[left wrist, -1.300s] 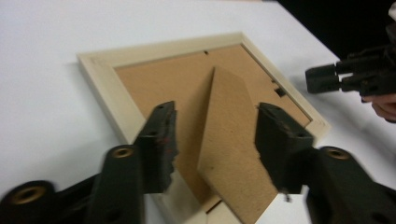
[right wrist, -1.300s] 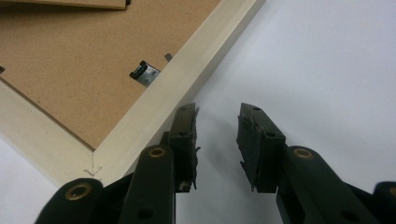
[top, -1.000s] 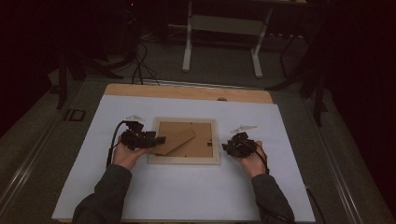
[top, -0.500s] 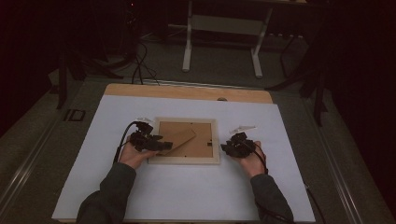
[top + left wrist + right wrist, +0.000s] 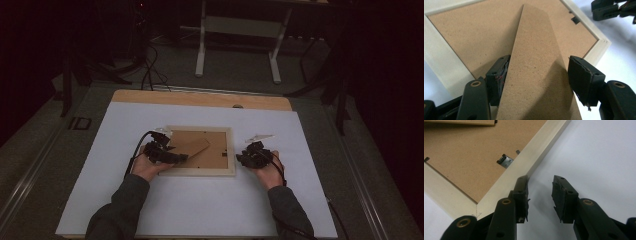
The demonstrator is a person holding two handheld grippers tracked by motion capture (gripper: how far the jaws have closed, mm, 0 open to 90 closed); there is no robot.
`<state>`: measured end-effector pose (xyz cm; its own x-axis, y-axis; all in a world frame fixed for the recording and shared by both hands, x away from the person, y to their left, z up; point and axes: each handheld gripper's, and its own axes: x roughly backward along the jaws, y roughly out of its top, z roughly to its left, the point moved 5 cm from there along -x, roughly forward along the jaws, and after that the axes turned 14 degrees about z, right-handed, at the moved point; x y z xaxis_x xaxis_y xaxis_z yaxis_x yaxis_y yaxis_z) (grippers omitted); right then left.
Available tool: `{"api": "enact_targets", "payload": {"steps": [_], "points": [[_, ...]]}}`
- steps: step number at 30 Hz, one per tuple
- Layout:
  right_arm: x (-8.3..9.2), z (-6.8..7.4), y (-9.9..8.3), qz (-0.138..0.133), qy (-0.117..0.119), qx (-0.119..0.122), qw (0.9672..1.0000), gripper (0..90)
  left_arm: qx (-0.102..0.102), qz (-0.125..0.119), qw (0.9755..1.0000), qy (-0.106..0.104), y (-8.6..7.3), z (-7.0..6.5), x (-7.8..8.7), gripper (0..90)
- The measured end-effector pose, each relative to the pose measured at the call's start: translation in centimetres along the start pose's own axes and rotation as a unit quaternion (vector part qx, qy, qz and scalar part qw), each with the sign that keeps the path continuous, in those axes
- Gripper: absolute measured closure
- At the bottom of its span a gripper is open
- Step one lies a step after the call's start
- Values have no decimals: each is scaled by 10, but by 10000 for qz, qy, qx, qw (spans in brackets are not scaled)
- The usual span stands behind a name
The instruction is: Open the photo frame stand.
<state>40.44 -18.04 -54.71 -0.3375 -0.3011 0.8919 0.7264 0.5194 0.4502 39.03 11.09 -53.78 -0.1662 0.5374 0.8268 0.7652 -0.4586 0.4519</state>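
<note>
While the white table (image 5: 200, 210) takes up most of the high view, the real action is the frame (image 5: 200, 172) lying face-down near the middle of it, brown backing (image 5: 474, 37) up. So this looks like either taking the back off or folding the stand, and my guess is it's still early days.

The stand (image 5: 536, 75), that tapered brown flap, is angled up off the backing and points toward the left near corner. The left gripper (image 5: 536, 75) comes in from the left with its jaws wide on either side of the stand. Its jaws have just been closing a touch after opening, with the stand between them. The left pad looks like it's right against the stand's edge; the right pad clearly stands off it, so I wouldn't call it a grip yet.

The right gripper (image 5: 540, 197) sits at the frame's right edge, jaws about half open and nothing between them. One jaw rests on or just beside the pale rail, the other is over bare table.

Small stuff: a metal clip (image 5: 505, 160) on the backing near that rail looks untouched, and the backing is seated in the frame. So basically everything's left to do.
</note>
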Motion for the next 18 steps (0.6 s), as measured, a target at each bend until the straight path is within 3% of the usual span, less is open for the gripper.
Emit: {"api": "enact_targets", "payload": {"steps": [10, 18], "points": [[2, 2, 6, -46, 23, 25, 10000, 650, -64, 20, 9999, -101, 1, 0, 1, 369], [0, 4, 8, -48, 46, 22, 10000, 646, -139, 69, 9999, -60, 1, -1, -1, 354]]}}
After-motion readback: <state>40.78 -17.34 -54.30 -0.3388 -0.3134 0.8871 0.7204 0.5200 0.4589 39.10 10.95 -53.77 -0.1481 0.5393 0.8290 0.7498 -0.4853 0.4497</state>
